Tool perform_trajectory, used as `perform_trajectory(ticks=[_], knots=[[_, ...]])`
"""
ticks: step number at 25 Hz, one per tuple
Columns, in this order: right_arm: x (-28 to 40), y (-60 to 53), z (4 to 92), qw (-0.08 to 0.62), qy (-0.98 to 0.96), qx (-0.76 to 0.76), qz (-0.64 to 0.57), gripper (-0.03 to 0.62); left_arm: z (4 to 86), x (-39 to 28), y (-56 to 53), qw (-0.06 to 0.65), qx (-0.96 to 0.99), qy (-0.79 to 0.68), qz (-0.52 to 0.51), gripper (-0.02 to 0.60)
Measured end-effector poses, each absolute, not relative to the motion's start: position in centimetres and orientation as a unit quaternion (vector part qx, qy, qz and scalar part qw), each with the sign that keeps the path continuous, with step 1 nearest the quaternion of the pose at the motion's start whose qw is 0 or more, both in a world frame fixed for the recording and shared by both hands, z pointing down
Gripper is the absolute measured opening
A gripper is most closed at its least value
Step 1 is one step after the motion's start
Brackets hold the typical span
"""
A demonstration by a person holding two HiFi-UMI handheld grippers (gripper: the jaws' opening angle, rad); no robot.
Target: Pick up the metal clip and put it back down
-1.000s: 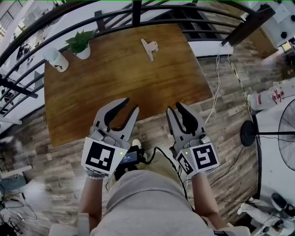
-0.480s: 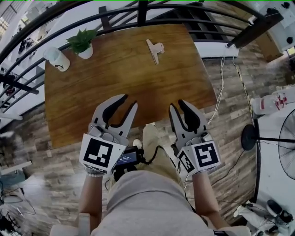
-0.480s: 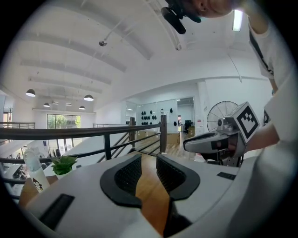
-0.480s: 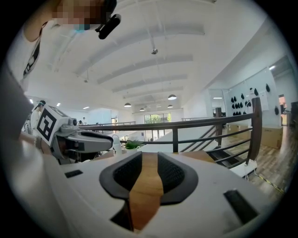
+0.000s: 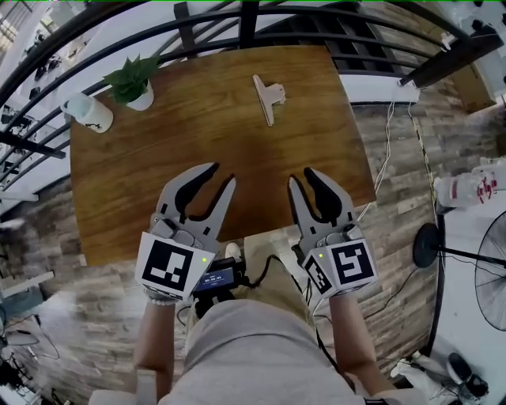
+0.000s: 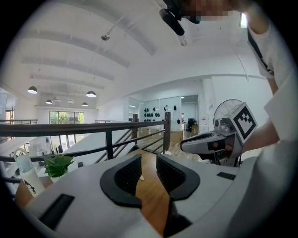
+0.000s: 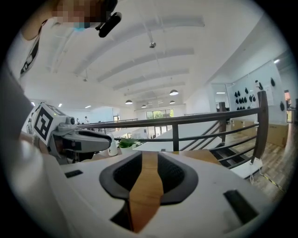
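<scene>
The metal clip (image 5: 269, 96) lies flat on the far part of the brown wooden table (image 5: 142, 182), handles toward me. In the head view my left gripper (image 5: 220, 176) hovers over the table's near edge, jaws open and empty. A hand's width to its right, my right gripper (image 5: 300, 178) is open too, with nothing between its fingers. Both are well short of the clip. In the left gripper view a small part of the clip (image 6: 141, 177) shows between the pads; the right gripper view shows only table wood between its pads.
A small potted plant (image 5: 133, 81) and a white bottle (image 5: 89, 113) stand at the table's far left corner. A black railing (image 5: 237, 16) curves round the far side. Cables (image 5: 387, 150) and a fan stand (image 5: 431, 245) are on the floor at right.
The view has shifted slightly, so the table and clip sit a little lower and further right in the frame. Both grippers keep the same open pose near the table's near edge.
</scene>
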State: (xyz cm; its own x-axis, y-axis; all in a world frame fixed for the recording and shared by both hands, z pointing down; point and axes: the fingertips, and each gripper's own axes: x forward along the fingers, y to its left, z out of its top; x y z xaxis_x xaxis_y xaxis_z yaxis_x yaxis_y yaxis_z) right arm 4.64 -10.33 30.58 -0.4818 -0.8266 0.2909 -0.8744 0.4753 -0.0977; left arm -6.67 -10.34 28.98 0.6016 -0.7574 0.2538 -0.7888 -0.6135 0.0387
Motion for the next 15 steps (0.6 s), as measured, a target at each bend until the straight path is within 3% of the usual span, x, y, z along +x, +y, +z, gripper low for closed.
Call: perform_trajectory(ticks=[15], knots=[[5.0, -20.7, 35.2, 0.141, -0.869, 0.454, 0.133, 0.112, 33.7, -5.5, -20.0, 0.107, 0.877, -0.448, 0.133, 0.104]])
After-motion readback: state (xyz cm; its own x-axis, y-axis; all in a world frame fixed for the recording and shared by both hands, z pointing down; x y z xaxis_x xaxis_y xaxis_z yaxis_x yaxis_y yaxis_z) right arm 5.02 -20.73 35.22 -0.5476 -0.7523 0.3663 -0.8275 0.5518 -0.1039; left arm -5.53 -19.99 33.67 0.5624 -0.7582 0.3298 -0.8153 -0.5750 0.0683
